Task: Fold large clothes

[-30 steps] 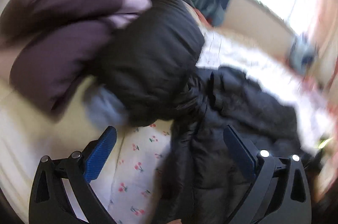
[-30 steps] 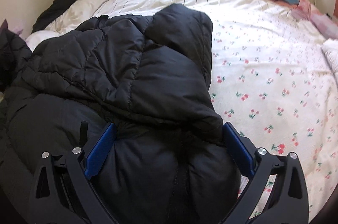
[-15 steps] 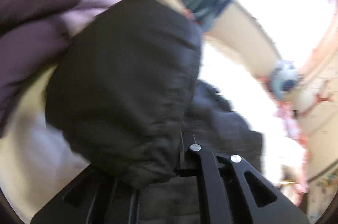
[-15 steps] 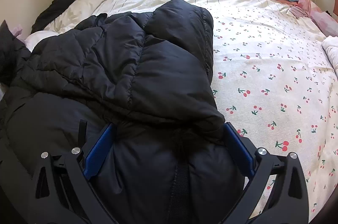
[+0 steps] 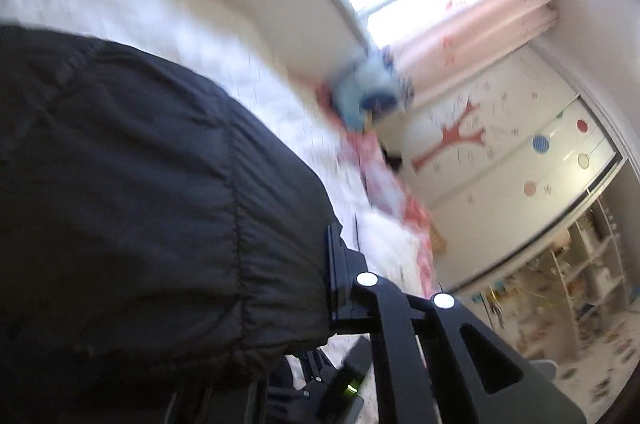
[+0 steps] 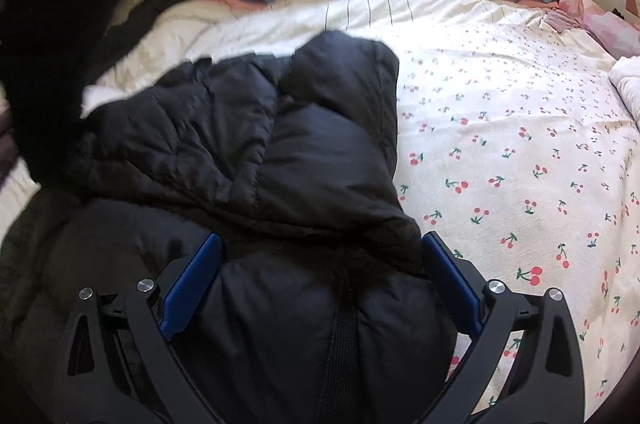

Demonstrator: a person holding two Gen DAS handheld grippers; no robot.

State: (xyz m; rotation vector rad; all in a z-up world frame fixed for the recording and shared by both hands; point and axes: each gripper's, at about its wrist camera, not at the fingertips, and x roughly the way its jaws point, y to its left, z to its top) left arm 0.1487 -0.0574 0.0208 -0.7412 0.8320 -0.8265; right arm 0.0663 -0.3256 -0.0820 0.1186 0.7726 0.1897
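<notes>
Left gripper (image 5: pixel 334 280) clamped on black puffer jacket (image 6: pixel 304 160) sleeve to swing it across, right gripper (image 6: pixel 320 288) spread open, pinning jacket on bed (image 6: pixel 520 144).

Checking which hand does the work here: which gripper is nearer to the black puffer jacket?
Left. The left gripper has its jaws shut on a fold of the black puffer jacket. The right gripper hangs just over it, jaws open to either side of the jacket, gripping nothing.
</notes>
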